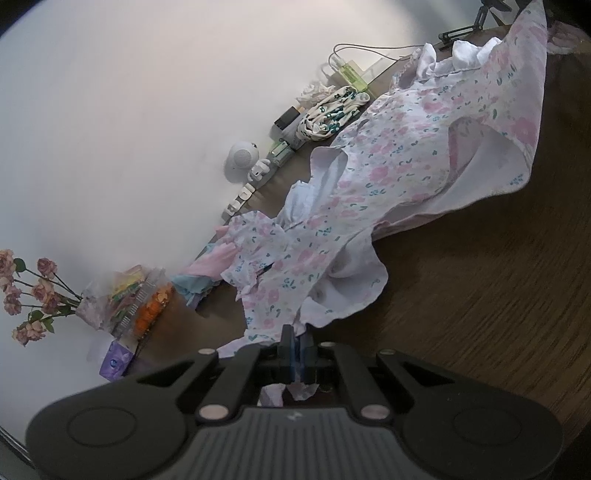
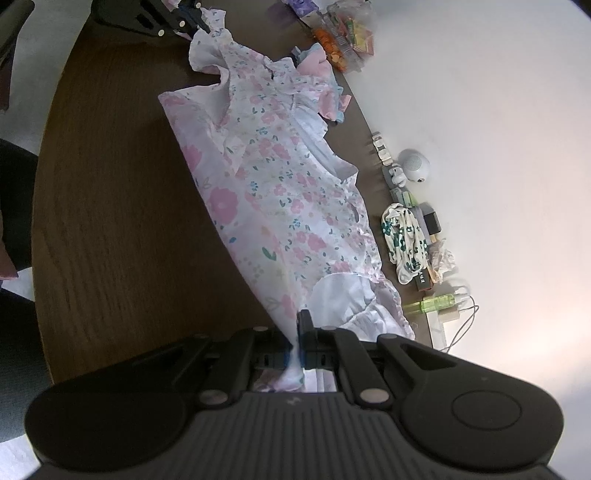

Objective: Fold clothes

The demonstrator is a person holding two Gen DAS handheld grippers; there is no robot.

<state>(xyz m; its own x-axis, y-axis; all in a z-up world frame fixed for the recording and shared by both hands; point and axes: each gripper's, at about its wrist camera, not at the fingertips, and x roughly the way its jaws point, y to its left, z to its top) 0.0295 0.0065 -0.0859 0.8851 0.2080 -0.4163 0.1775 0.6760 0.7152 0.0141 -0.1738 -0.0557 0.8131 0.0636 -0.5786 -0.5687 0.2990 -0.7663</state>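
Between my two grippers hangs the floral dress (image 2: 280, 192), stretched out long over the wooden table (image 2: 110, 221). My left gripper (image 1: 297, 341) is clenched on one end of it, and a scrap of white-and-pink fabric pokes out behind its closed fingers (image 1: 285, 347). Straight ahead of that tool the dress runs away toward the far corner, its pale lining turned up in folds to the right of the line of sight. My right gripper (image 2: 299, 332) is likewise clamped tight on the other end, with cloth bunched between its fingers and spilling back toward the camera. From the right tool's view, the left gripper (image 2: 192, 20) shows at the far end of the garment, near the top edge.

Beyond the dress, along the table's far edge against the white wall (image 1: 129, 110), sits a row of clutter: a patterned cloth (image 2: 404, 240) with dark green flowers, a small white round speaker (image 2: 413, 164), a green bottle (image 2: 437, 304), and a pile of pink and blue clothes (image 1: 207, 269). Off to the left of my left tool stand some pink flowers (image 1: 29, 291) beside a clear bag of colourful packets (image 1: 136, 302); what the packets hold I can't quite make out through the blur.
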